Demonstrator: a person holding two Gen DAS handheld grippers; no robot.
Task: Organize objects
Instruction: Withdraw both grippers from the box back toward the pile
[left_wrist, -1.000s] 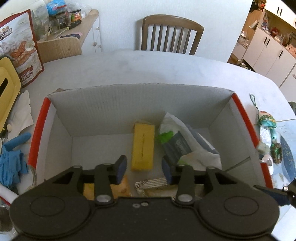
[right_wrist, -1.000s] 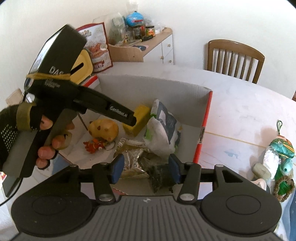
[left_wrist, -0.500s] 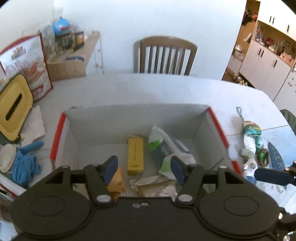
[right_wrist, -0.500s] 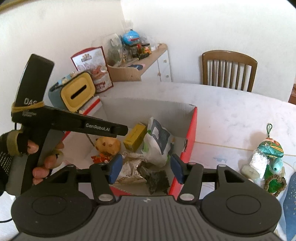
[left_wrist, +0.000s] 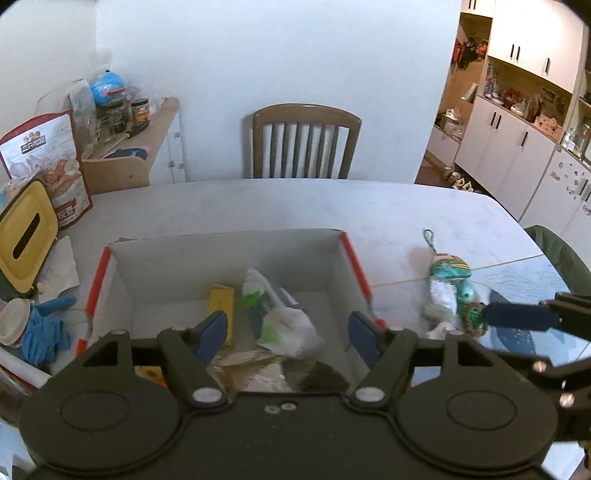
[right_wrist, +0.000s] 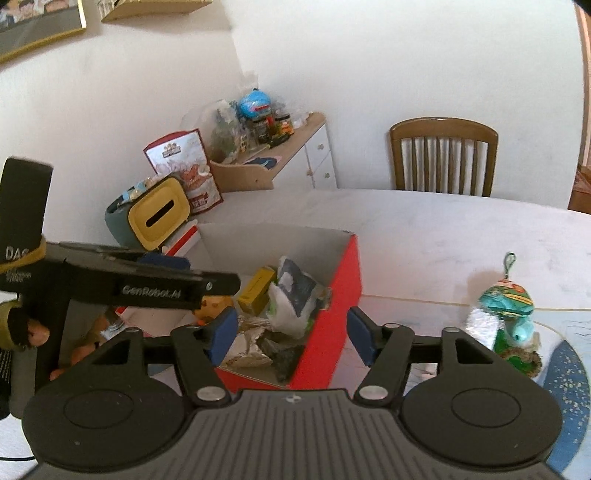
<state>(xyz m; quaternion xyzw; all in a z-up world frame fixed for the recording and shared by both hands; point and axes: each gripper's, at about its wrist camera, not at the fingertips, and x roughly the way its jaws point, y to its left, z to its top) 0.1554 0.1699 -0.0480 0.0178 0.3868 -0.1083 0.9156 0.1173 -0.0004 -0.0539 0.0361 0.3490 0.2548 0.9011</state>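
Box below spread fingers (left) — untouched.

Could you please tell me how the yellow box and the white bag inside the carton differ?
The yellow box is a stiff, flat-sided block of one colour; the white bag is soft and crumpled, with green and dark print. The box lies low on the floor; the bag stands taller. Both sit side by side in the carton.

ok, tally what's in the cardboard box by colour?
Yellow: 2, carton and spotted plush toy
White-green: 1, packet
Silver: 1, foil wrapper
Dark: 1, crumpled bag
Total: 5 that I can make out; more may be hidden.
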